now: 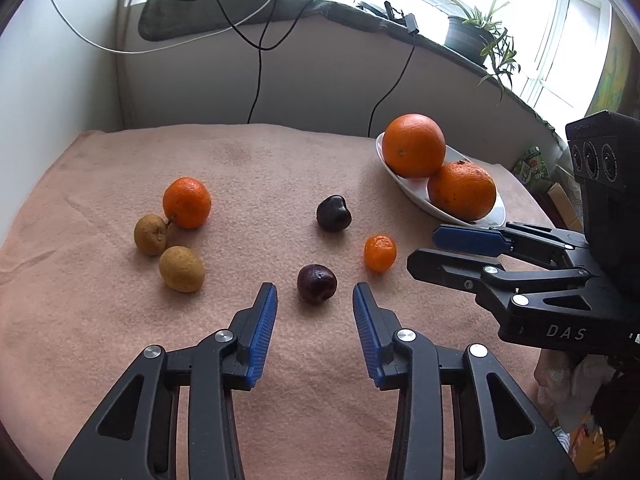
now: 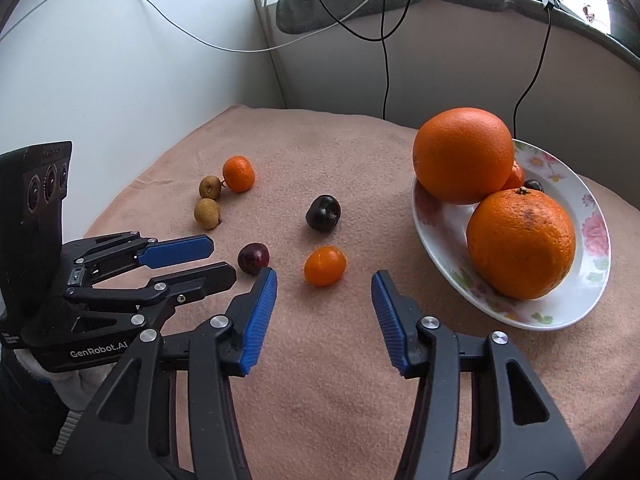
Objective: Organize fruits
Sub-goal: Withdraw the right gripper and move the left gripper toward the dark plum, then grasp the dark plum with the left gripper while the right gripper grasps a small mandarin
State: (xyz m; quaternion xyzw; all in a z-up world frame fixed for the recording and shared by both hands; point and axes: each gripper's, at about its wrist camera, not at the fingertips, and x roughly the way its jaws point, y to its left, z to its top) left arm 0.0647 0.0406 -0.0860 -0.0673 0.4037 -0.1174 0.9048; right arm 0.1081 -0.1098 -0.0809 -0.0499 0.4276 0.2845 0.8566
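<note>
My left gripper (image 1: 315, 292) stands open over the pink cloth, with a dark cherry (image 1: 317, 283) just ahead between its blue pads, untouched. My right gripper (image 2: 324, 278) is open too, and a small orange fruit (image 2: 325, 266) lies just past its tips. A second dark cherry (image 1: 333, 213) lies further back. At the left sit a mandarin (image 1: 187, 202) and two brown longans (image 1: 182, 269). The flowered plate (image 2: 576, 312) at the right carries two big oranges (image 2: 520, 242), with a small orange fruit and a dark one behind them.
The pink cloth (image 1: 280, 400) covers the table up to a white wall at the left and back. Black and white cables (image 1: 259, 76) hang down the back wall. A sill with a potted plant (image 1: 476, 32) runs above. Boxes stand beyond the right edge.
</note>
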